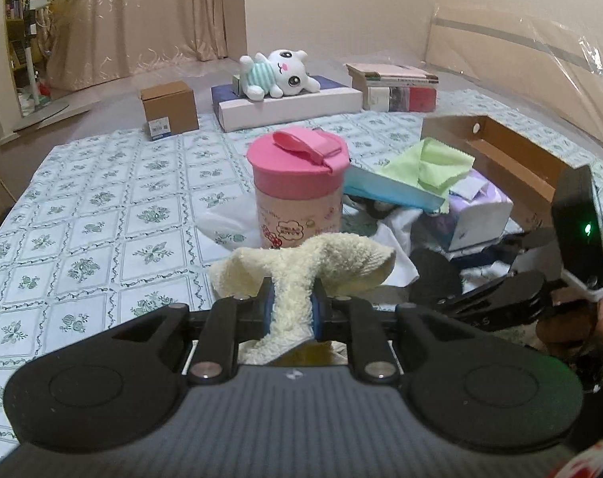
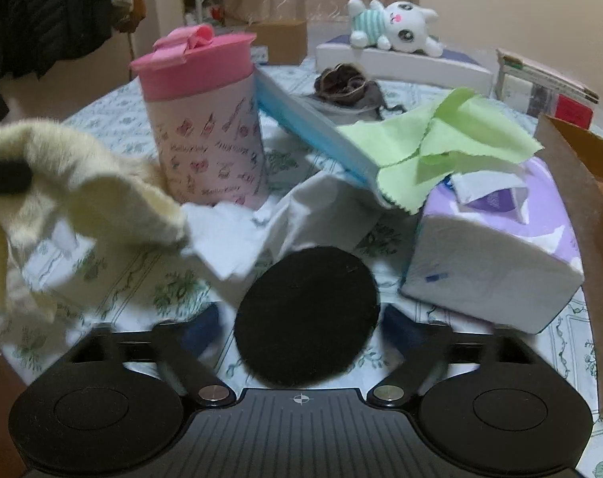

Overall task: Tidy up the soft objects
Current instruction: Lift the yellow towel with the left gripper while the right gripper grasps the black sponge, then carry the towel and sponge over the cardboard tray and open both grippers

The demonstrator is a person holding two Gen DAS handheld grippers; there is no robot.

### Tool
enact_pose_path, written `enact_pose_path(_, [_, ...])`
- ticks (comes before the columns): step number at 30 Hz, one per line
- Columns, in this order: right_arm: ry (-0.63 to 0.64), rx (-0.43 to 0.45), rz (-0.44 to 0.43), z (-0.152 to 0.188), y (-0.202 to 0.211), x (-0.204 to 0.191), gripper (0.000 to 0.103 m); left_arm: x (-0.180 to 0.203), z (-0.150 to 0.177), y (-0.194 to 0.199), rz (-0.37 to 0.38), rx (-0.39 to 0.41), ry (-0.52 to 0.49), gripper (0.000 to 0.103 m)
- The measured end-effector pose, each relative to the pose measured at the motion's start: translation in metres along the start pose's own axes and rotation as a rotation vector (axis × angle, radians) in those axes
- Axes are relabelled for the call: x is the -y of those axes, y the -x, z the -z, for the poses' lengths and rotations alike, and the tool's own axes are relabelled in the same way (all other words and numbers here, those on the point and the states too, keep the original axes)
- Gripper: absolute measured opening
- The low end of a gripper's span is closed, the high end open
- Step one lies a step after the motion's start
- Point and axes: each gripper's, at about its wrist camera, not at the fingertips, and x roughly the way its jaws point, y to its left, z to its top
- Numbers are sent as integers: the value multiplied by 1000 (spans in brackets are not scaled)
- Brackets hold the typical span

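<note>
My left gripper point(image 1: 292, 306) is shut on a cream fluffy towel point(image 1: 301, 265) and holds it above the floral cloth; the towel also shows at the left of the right wrist view point(image 2: 74, 183). My right gripper point(image 2: 301, 328) is open, its fingers either side of a round black pad point(image 2: 307, 314) lying on the cloth. A green cloth point(image 2: 441, 147) lies on a blue pack point(image 2: 313, 123) and a tissue pack point(image 2: 496, 247). A white cloth point(image 2: 261, 223) lies crumpled in the middle. A white plush toy point(image 1: 279, 73) lies on a flat box at the back.
A pink-lidded cup point(image 1: 297, 183) stands upright just beyond the towel. An open cardboard box point(image 1: 512, 155) is at the right. A small brown box point(image 1: 169, 107) and stacked books point(image 1: 397, 87) sit at the back. A dark brown scrunchie point(image 2: 341, 81) lies behind the blue pack.
</note>
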Motion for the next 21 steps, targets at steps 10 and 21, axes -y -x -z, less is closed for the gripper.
enact_pose_path(10, [-13, 37, 22, 9, 37, 0, 70, 18, -4, 21, 13, 25, 8, 15])
enact_pose_path(21, [-94, 136, 46, 9, 101, 24, 70, 52, -50, 55, 66, 97, -53, 15])
